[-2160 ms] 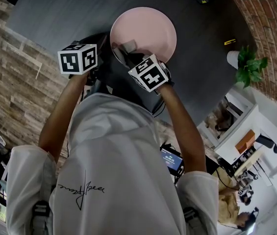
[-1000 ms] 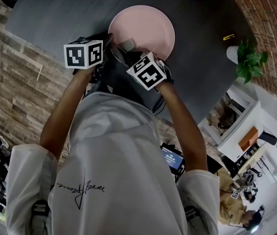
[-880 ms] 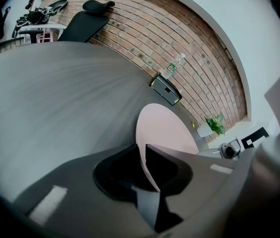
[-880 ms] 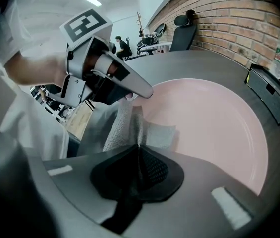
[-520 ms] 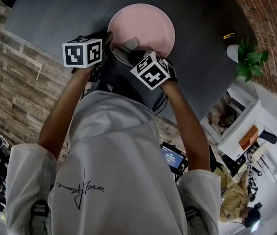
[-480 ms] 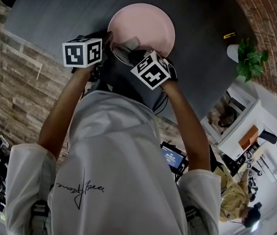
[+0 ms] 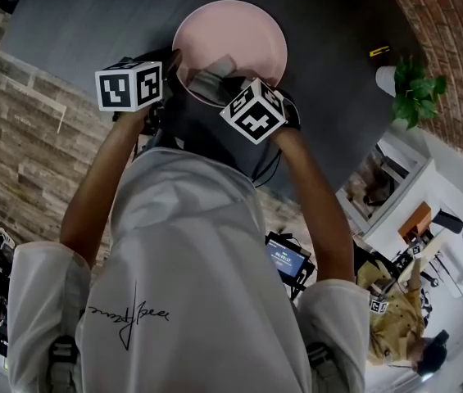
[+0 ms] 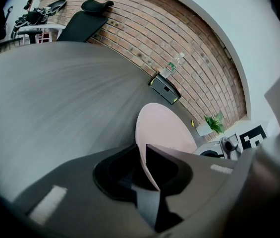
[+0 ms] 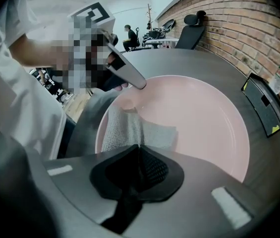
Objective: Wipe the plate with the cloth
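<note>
Surface: a dark grey round table (image 7: 92, 23) in front of a red brick wall (image 8: 144, 29), with stone-patterned flooring at the near side.
Task thing: a pink round plate (image 7: 239, 35) lies on the table at the near edge, just ahead of both grippers.
Cloth: a grey woven cloth (image 9: 130, 130) lies on the near left part of the plate, with one end pinched from above.
Left gripper (image 8: 140, 150): its jaws straddle the plate's near rim, one on each side and close against it. They have just eased a little wider, with the rim between them.
Right gripper (image 9: 139, 147): its jaws are closed narrow on the cloth, tipped steeply down over the plate.
Hidden in head view: the square-marker cubes and the hands cover both sets of jaws, and only a grey corner of the cloth (image 7: 211, 84) shows.
Hidden in right gripper view: the gripper's own body cuts off the plate's near rim (image 9: 204, 118) and the cloth's gripped end.
Far side: a black rectangular box (image 9: 263, 105) and a clear plastic bottle (image 8: 172, 66) stand by the wall. The print on both is too small to make out.
Table edge: a green plant in a white pot (image 7: 415, 97) and a small yellow item (image 7: 380, 51) that cannot be identified.
</note>
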A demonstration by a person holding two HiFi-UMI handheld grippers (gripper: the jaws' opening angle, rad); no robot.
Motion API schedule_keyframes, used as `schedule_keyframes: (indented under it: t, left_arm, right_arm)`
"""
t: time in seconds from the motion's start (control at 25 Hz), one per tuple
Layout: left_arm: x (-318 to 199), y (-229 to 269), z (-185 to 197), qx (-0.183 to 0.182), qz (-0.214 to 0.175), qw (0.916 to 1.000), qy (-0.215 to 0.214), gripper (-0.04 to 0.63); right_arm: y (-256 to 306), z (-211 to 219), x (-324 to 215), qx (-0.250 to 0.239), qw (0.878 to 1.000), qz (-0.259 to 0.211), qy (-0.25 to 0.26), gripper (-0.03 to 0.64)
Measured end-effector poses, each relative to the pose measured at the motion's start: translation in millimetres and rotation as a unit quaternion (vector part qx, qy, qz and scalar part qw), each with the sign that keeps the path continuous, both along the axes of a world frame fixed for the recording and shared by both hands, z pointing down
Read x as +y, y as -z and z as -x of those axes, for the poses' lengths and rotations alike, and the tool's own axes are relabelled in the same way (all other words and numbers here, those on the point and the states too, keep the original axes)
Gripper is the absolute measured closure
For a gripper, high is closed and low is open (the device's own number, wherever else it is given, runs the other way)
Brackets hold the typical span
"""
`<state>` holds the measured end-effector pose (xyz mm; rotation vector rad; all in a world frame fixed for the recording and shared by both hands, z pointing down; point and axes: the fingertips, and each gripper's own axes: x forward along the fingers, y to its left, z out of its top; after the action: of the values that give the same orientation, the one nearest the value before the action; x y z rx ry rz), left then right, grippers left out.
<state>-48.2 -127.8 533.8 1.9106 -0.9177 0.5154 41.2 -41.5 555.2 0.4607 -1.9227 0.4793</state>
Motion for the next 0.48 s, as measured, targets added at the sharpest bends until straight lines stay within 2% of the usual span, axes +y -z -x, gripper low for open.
schedule_keyframes:
  t: [0.32, 0.48]
  left_arm:
    - [3.1, -2.7, -0.7, -0.002, 0.01, 0.9999, -0.002, 0.525]
    - [1.4, -1.2, -0.8, -0.006, 0.002, 1.0, -0.001, 0.525]
  right_arm:
    - [-0.5, -16.6, -2.3, 0.018, 1.0, 0.007, 0.003, 0.597]
    - [-1.5, -25.9, -3.1, 0.034, 0.999, 0.0, 0.013, 0.597]
